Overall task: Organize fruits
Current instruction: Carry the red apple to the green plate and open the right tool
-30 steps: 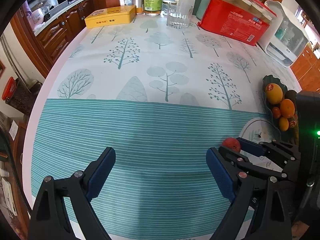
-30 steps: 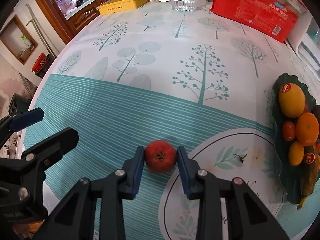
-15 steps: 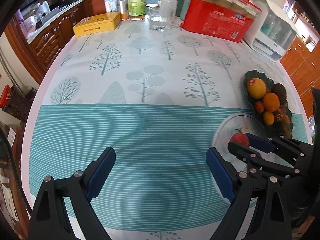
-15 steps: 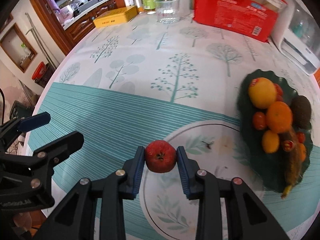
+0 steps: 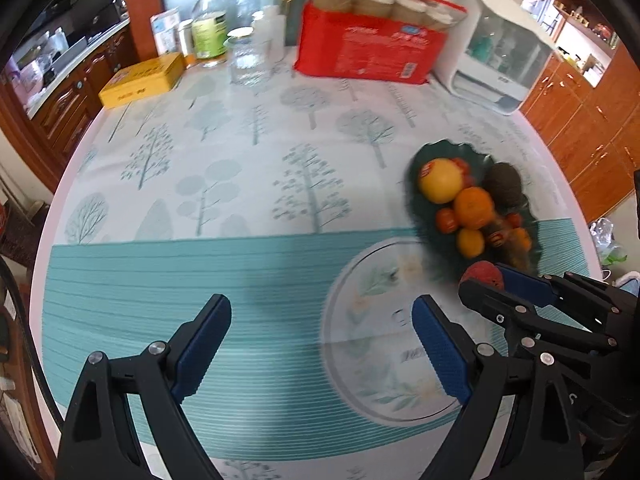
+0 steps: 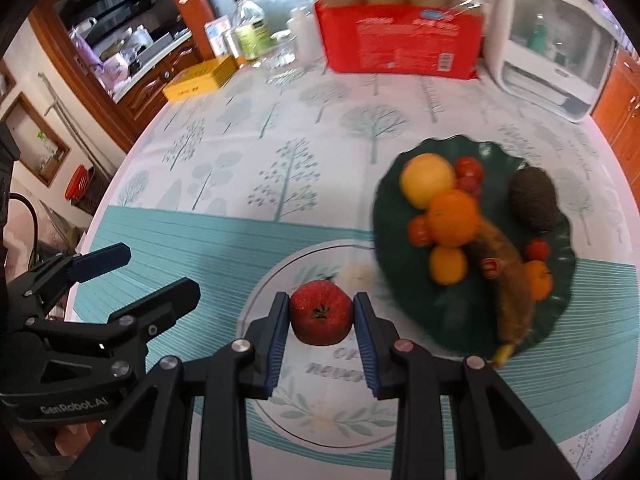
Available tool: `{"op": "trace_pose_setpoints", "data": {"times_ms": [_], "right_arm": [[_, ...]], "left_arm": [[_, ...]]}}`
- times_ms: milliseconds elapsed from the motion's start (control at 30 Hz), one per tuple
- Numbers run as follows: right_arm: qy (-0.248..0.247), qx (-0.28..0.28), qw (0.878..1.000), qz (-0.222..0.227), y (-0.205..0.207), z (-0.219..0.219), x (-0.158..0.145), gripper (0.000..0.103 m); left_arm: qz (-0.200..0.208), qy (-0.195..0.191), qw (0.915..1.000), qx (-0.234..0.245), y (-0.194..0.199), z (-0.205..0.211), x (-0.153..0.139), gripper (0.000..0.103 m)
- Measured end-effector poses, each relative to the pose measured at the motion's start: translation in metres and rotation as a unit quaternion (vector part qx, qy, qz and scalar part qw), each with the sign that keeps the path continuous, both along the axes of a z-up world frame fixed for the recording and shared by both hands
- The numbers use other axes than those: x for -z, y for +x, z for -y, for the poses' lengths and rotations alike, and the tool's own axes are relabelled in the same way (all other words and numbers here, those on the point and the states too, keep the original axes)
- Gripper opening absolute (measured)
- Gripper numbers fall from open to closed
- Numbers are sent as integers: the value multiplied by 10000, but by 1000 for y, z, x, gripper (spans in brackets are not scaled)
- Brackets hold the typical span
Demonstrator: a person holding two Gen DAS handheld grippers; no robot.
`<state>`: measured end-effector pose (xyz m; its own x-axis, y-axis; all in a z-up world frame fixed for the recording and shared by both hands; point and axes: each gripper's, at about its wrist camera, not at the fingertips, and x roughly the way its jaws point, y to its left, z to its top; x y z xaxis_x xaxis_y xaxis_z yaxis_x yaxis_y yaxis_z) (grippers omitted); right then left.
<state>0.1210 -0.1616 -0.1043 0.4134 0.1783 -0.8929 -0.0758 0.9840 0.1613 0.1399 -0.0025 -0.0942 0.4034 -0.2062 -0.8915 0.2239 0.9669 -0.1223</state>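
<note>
My right gripper (image 6: pixel 321 316) is shut on a red apple (image 6: pixel 321 313) and holds it above the tablecloth, just left of a dark green plate (image 6: pixel 560 280). The plate carries a yellow fruit (image 6: pixel 427 179), an orange (image 6: pixel 453 218), an avocado (image 6: pixel 534 199), a brown banana (image 6: pixel 508 284) and small tomatoes. In the left wrist view the apple (image 5: pixel 482 276) sits in the right gripper (image 5: pixel 494 282) beside the plate (image 5: pixel 416 168). My left gripper (image 5: pixel 322 328) is open and empty above the teal stripes.
At the table's far edge stand a red pack of jars (image 5: pixel 368 48), a white appliance (image 5: pixel 500 64), a glass jar (image 5: pixel 246 60), bottles (image 5: pixel 208 28) and a yellow tin (image 5: pixel 140 84). Wooden cabinets (image 5: pixel 580 120) line the right side.
Both grippers have moved right and up. The right gripper carried the apple from the teal stripes to beside the green plate, which now sits much closer.
</note>
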Motion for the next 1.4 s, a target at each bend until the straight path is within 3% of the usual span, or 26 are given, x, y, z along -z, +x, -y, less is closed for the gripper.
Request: {"op": "trace_pose_setpoints", "data": {"times_ms": [333,533,733,1067,1267,1400], "right_arm": [[-69,129,9983,561,22,77,-70,32],[-46,258,9969,739,50,121,-85,32],[17,197,9991,362,80,147,-49,32],[-6,21,9988,-480,90,157,35,33],[219,3,9970,-744,94,160,49,34],[329,35,9971,-692,95,164,44,39]], "left_arm": [[452,-139,9989,54,24,69,-49,98],[739,-143,9971,-62,42,110,-72,102],[692,-23,9974,-220,61,142,-64,102],[180,571,9975,-364,81,166,-1,102],[-27,733,9965,-390,77,165,18,102],[-75,782,9961,-411,74,163,20,102]]}}
